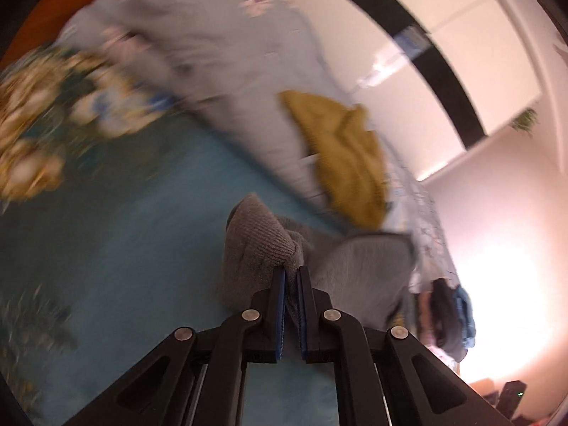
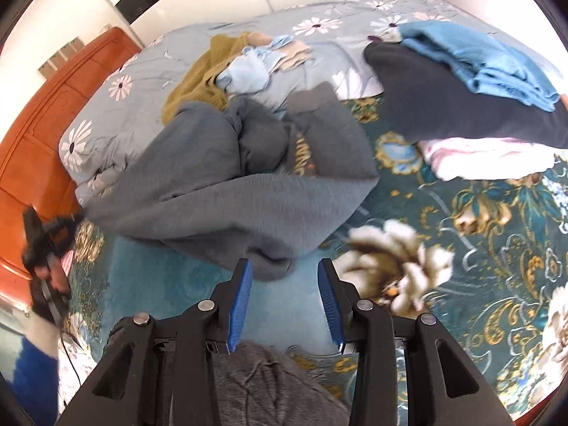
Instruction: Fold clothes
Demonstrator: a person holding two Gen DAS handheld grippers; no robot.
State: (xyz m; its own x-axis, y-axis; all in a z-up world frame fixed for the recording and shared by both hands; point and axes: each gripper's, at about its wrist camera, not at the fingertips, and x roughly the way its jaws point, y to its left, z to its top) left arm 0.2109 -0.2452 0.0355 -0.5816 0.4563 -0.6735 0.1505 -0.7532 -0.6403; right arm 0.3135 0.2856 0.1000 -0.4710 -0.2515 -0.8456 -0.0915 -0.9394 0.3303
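Both fingers differ: left gripper point(image 1: 291, 273) clamps the grey sweater point(image 2: 227, 195), right gripper point(image 2: 285, 269) half-open, empty; its print unreadable.

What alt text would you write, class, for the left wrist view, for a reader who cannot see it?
The left gripper is shut on a bunched fold of a grey knit garment above a teal bedspread. Behind lie a mustard garment and a pale blue floral quilt; the background is motion-blurred.

Black grippers point(image 2: 285, 280), blue ribbed pads point(image 2: 241, 305)
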